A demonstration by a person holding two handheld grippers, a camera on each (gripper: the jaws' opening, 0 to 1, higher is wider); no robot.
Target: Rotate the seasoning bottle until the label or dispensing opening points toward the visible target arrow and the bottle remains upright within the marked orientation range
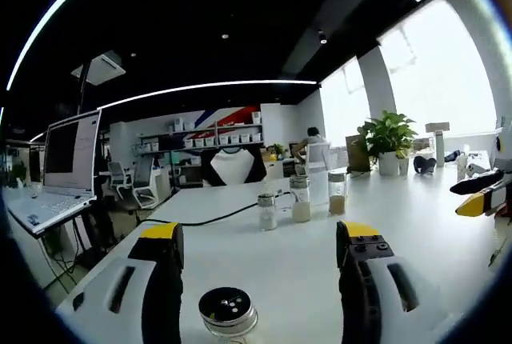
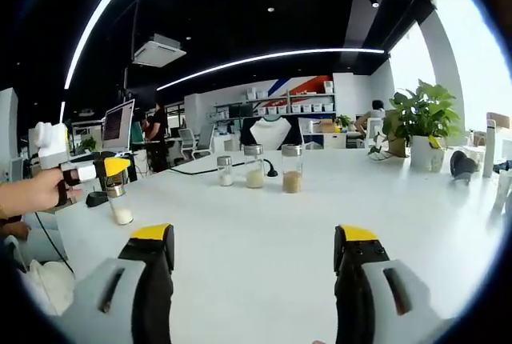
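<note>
In the left gripper view a laptop (image 1: 60,172) stands on a stand at the left edge of the white worktop (image 1: 264,260). The left gripper (image 1: 260,244) has its jaws set wide apart, and the seasoning bottle (image 1: 228,312) stands upright between them near the worktop's near edge, its dark dispensing lid facing up; neither jaw touches it. A black cable (image 1: 208,220) runs across the worktop toward three glass jars (image 1: 300,200) standing in a row near the middle. A potted plant (image 1: 390,142) sits at the far right corner, and the yellow-tipped right gripper (image 1: 480,196) comes in at the right edge.

In the right gripper view a hand (image 2: 32,194) at the left holds the left gripper (image 2: 108,170) over the seasoning bottle (image 2: 120,204), which stands upright near the worktop's left edge; whether those jaws press it I cannot tell from here. The three jars (image 2: 256,168) stand in a row further along the worktop (image 2: 264,216). The right gripper (image 2: 256,240) has its jaws wide apart with nothing between them. The plant (image 2: 424,124) stands at the right.
</note>
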